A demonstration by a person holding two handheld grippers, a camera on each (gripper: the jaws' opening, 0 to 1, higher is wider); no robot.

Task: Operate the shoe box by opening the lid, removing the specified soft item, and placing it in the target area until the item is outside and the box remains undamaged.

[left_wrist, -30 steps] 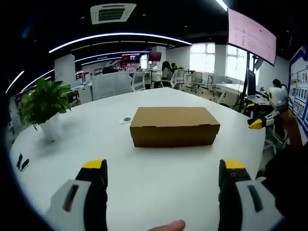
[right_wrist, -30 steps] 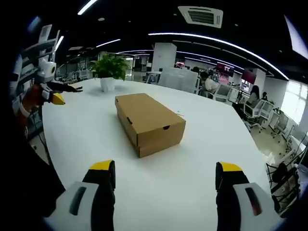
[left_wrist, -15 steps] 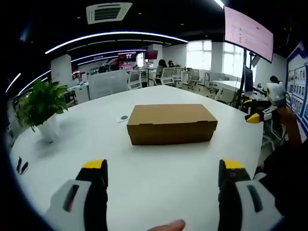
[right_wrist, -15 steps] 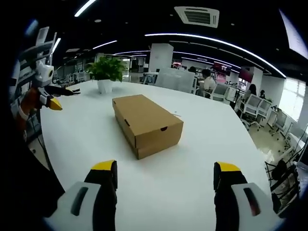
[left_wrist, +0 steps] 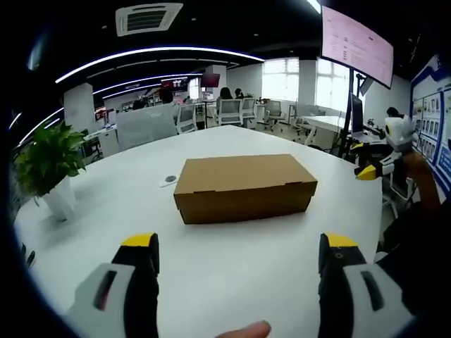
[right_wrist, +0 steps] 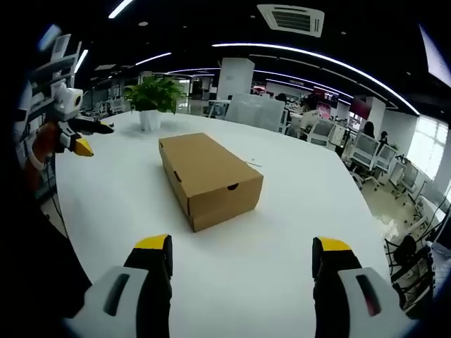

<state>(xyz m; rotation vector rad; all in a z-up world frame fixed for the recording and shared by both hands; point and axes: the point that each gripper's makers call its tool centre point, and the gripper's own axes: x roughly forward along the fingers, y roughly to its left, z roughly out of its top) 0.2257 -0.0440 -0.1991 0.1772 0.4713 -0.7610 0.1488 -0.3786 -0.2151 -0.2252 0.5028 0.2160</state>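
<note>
A closed brown cardboard shoe box (left_wrist: 243, 186) lies on the white table (left_wrist: 211, 267), its lid down. In the right gripper view the same shoe box (right_wrist: 208, 177) shows its short end with a small thumb notch. My left gripper (left_wrist: 239, 246) hangs open above the table, short of the box's long side. My right gripper (right_wrist: 243, 250) is open too, short of the box's end. Each gripper's yellow tip shows at the far edge of the other's view, the right gripper (left_wrist: 370, 172) and the left gripper (right_wrist: 81, 146). The soft item is hidden inside.
A potted green plant (left_wrist: 46, 165) in a white pot stands on the table's left; the plant (right_wrist: 151, 98) is far behind the box in the right gripper view. A small round object (left_wrist: 169, 179) lies beyond the box. Office chairs and desks surround the table.
Both cameras have drifted slightly closer to the box, which looks a little larger. The box has not moved and both grippers stay open.
</note>
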